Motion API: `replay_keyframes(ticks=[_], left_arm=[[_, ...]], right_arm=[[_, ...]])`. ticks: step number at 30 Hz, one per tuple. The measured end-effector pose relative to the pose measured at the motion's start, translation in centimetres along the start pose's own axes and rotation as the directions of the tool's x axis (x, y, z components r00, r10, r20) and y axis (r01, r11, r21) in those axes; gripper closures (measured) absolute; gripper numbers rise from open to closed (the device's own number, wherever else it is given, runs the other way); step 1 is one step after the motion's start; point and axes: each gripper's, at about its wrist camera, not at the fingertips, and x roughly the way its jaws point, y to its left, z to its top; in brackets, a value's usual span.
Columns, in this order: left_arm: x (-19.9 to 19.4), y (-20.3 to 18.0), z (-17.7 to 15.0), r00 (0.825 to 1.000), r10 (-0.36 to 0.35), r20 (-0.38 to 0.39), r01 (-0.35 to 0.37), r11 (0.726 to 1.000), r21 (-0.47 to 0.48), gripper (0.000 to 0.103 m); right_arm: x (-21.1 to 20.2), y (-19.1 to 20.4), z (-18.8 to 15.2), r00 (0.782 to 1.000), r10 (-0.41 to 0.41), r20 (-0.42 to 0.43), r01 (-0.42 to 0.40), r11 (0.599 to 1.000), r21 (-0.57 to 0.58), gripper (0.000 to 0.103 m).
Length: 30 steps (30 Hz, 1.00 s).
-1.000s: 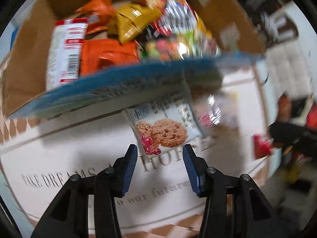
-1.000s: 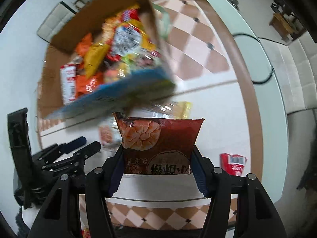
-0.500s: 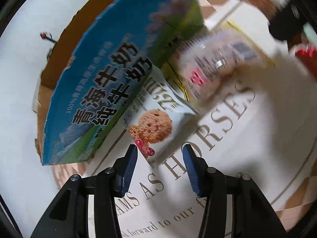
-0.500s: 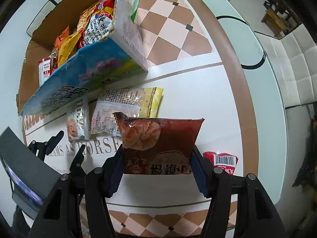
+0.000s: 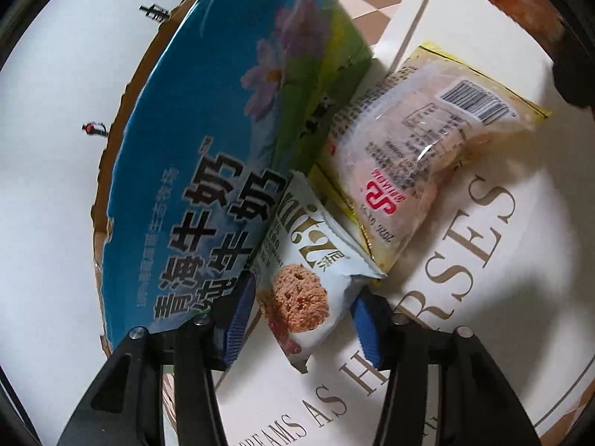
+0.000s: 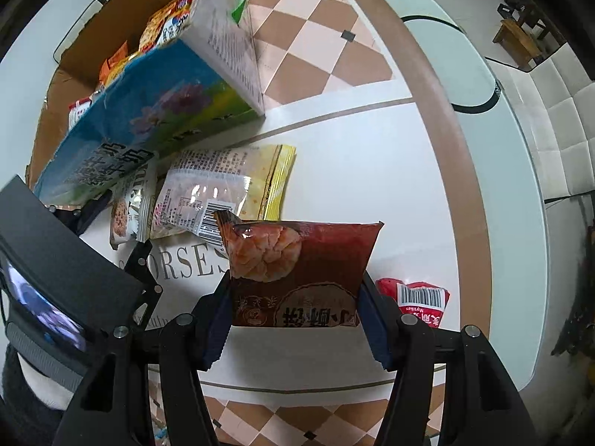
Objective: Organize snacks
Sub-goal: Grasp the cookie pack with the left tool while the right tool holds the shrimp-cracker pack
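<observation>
My left gripper (image 5: pixel 303 316) is open, its jaws on either side of a white cookie packet (image 5: pixel 308 282) that lies on the table mat against the blue milk carton box (image 5: pixel 223 141). A clear-and-yellow bread packet (image 5: pixel 420 141) lies just beyond it. My right gripper (image 6: pixel 293 319) is shut on a dark red shrimp snack bag (image 6: pixel 297 271), held above the table. In the right wrist view the box (image 6: pixel 148 111) holds several snack bags, and the cookie packet (image 6: pixel 128 208) and bread packet (image 6: pixel 223 193) lie before it.
A small red packet (image 6: pixel 416 297) lies on the white table to the right of my right gripper. The left gripper's body (image 6: pixel 67 278) fills the lower left of the right wrist view. The table's brown rim (image 6: pixel 446 119) curves on the right.
My left gripper dropped and closed in on the cookie packet, which now sits between its jaws. My right gripper drew back from the box, still holding the shrimp bag.
</observation>
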Motion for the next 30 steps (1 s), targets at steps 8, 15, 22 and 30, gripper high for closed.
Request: replay_keyframes(ticks=[8, 15, 22, 30], left_arm=[[-2.9, -0.3, -0.1, 0.992, -0.129, 0.001, 0.128, 0.982, -0.136, 0.077], [-4.2, 3.8, -2.5, 0.880, -0.475, -0.011, 0.414, 0.777, -0.474, 0.077], [-1.7, 8.6, -4.9, 0.777, -0.628, 0.039, 0.473, 0.542, -0.695, 0.077], [1.8, 10.6, -4.0, 0.756, -0.653, 0.039, 0.485, 0.519, -0.704, 0.074]], right_arm=[[-1.0, 0.4, -0.9, 1.000, 0.017, 0.009, -0.016, 1.000, -0.014, 0.039], [-2.7, 0.9, -1.2, 0.999, 0.036, -0.001, -0.036, 0.999, -0.040, 0.039], [-3.9, 2.0, -1.0, 0.998, 0.063, 0.001, -0.063, 0.997, -0.052, 0.039], [-4.3, 2.3, -0.5, 0.997, 0.078, 0.014, -0.077, 0.997, -0.021, 0.039]])
